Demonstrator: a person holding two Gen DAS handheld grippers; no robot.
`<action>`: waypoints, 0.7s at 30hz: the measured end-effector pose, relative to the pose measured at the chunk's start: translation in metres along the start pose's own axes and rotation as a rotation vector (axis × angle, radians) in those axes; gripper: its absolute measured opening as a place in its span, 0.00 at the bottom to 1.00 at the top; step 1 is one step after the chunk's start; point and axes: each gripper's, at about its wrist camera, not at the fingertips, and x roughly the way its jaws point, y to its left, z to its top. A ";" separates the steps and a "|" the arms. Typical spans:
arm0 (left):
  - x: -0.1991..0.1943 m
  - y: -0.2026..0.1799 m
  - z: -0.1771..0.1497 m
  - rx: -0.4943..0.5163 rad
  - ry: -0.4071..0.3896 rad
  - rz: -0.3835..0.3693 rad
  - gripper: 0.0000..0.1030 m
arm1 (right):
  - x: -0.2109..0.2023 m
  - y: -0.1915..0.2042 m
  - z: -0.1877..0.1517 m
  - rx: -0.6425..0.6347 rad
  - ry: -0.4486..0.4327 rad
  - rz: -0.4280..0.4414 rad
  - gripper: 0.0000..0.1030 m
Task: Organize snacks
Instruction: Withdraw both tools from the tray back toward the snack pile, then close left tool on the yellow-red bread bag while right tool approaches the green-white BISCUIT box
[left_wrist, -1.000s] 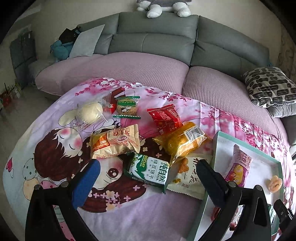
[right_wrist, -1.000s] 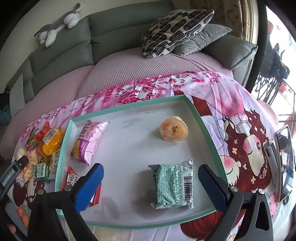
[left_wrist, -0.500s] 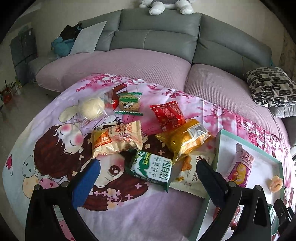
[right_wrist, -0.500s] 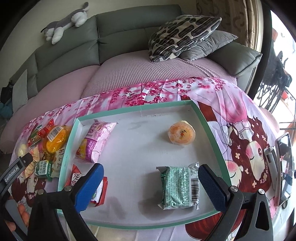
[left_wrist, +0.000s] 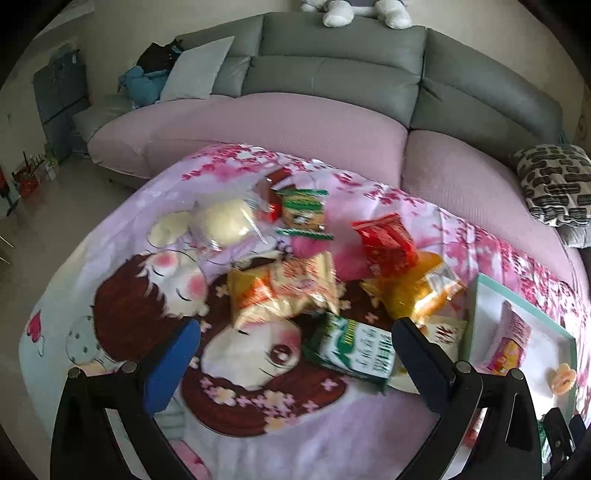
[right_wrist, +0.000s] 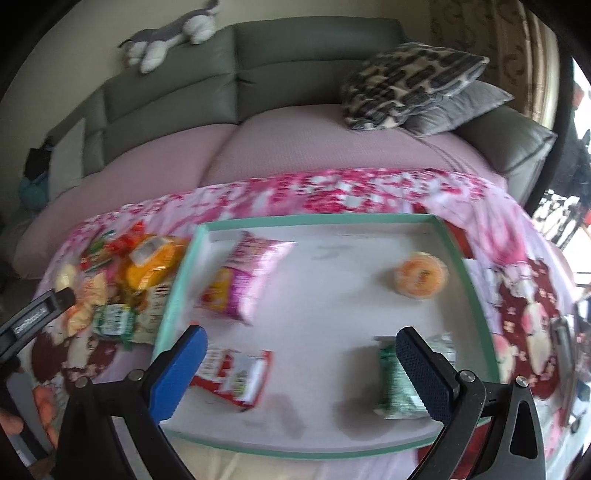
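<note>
Teal-rimmed tray (right_wrist: 461, 258) already has four snacks, both grippers gaping and empty — left gripper (left_wrist: 295, 343) looks next for the green biscuit pack (left_wrist: 351, 350) beside it.

Snack pile (left_wrist: 325, 280) left of tray (right_wrist: 184, 266), four packets inside

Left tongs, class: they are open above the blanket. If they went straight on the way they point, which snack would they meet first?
Probably the green-and-white biscuit packet, lying nearest, just inside the right finger of the left tongs. The orange packet lies just beyond. Depth is unclear.
</note>
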 end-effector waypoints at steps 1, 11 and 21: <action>0.001 0.004 0.002 0.001 -0.001 0.012 1.00 | 0.001 0.004 0.000 -0.003 0.000 0.018 1.00; 0.009 0.034 0.017 -0.033 0.009 0.010 1.00 | 0.012 0.037 -0.005 -0.049 0.009 0.096 1.00; 0.022 0.063 0.030 -0.097 0.023 -0.042 1.00 | 0.019 0.073 0.000 -0.112 -0.006 0.142 1.00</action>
